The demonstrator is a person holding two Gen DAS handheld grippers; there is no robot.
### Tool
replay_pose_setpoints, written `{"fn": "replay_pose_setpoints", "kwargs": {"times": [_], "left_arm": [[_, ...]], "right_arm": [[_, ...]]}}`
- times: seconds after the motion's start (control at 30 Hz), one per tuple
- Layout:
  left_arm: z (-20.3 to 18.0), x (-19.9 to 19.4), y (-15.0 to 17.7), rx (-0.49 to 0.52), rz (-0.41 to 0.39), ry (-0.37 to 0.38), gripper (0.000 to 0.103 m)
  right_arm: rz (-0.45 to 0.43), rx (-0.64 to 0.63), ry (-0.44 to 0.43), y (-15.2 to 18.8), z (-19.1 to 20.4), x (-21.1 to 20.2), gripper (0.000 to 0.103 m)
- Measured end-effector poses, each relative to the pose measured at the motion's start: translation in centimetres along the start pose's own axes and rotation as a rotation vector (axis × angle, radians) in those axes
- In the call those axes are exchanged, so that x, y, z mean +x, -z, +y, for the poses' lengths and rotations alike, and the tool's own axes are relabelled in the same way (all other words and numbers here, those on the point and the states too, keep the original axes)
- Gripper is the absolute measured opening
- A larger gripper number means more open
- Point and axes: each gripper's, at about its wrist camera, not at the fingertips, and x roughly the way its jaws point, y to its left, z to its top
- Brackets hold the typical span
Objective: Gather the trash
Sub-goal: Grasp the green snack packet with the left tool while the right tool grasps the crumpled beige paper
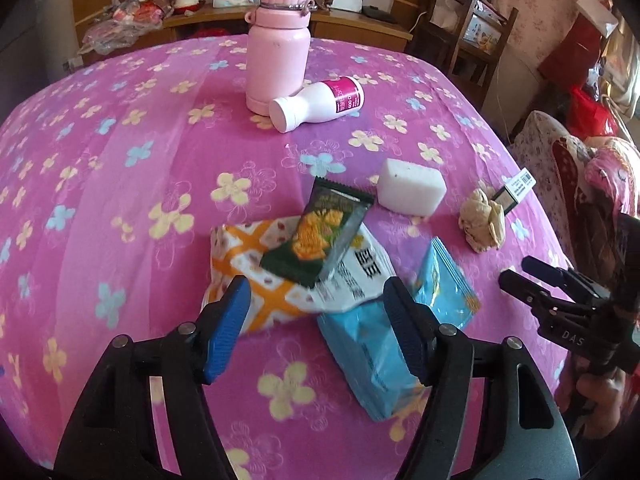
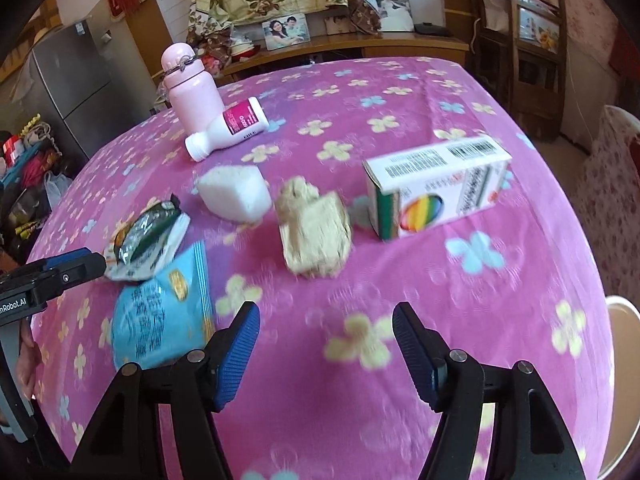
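Nothing collected yet: all the trash lies on the flowered cloth.

Left to right: crinkly foil wrappers [image 1: 316, 256] under the left gripper [image 1: 316, 320], jaws open and empty; a blue packet [image 2: 160, 312]; crumpled tissue [image 2: 314, 232]; a cardboard box [image 2: 436, 188]. The right gripper [image 2: 326, 352] hovers open, holding nothing.

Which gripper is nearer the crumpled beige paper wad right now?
Right. The right gripper hovers open just short of the crumpled beige paper wad; the left gripper sits over the snack wrappers beside it.
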Motion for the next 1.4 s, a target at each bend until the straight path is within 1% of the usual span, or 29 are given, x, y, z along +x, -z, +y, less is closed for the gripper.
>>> {"fn": "replay_pose_setpoints", "kwargs": {"times": [0.1,0.2,0.43,0.5,0.63,0.77,0.93,1.03,1.07,1.1,1.13,1.17,1.2,1.3,1.37,1.4], "left_arm": [[0.5,0.9,-0.9,-0.012,0.020,0.011,0.068],[0.4,1.5,-1.8,0.010,0.014,-0.002,0.068],[0.4,2.7,-3.6,0.027,0.007,0.012,0.068],[0.3,3.2,-3.9,0.034,0.014,0.002,0.068],[0.1,4.2,-4.1,0.054,0.038,-0.012,0.068],[-0.3,4.8,-3.9,0.082,0.038,-0.046,0.068],[-0.2,5.4,-3.8,0.076,0.042,-0.040,0.068],[-0.4,5.5,-3.6,0.082,0.041,-0.047,0.066],[-0.5,5.5,-3.5,0.094,0.035,-0.050,0.065],[-0.7,5.5,-3.3,0.107,0.031,-0.056,0.057],[-0.9,5.4,-3.2,0.126,0.028,-0.070,0.046],[-1.0,5.3,-3.1,0.135,0.026,-0.079,0.040],[-1.0,5.2,-3.0,0.140,0.023,-0.087,0.031],[-0.6,4.5,-3.0,0.118,0.014,-0.061,0.028],[-0.4,3.9,-2.9,0.106,-0.004,-0.063,0.025],[-0.4,3.5,-2.8,0.105,-0.013,-0.069,0.021]], "right_arm": [[0.005,-0.011,0.011,-1.0,0.2,0.9,0.067],[0.003,-0.019,0.018,-1.8,0.4,1.6,0.067],[-0.006,-0.019,0.011,-3.2,0.7,2.6,0.067],[-0.009,-0.020,0.013,-3.5,0.7,2.8,0.067],[-0.006,-0.014,0.013,-4.0,0.7,3.4,0.067],[-0.001,-0.015,0.007,-4.2,0.8,3.9,0.067],[0.006,-0.023,0.008,-4.2,1.0,4.4,0.067],[0.003,-0.016,-0.008,-4.2,1.0,4.5,0.067],[0.002,-0.011,-0.019,-4.2,1.0,4.5,0.063],[-0.003,-0.004,-0.033,-4.1,0.9,4.4,0.057],[-0.008,-0.002,-0.037,-4.1,0.9,4.4,0.044],[-0.013,-0.003,-0.038,-4.1,0.9,4.3,0.037],[-0.017,-0.004,-0.040,-4.1,0.9,4.1,0.035],[-0.046,0.002,-0.068,-3.9,0.7,3.3,0.032],[-0.064,0.000,-0.073,-3.6,0.8,2.6,0.031],[-0.074,-0.005,-0.075,-3.5,0.9,2.1,0.031]]}}
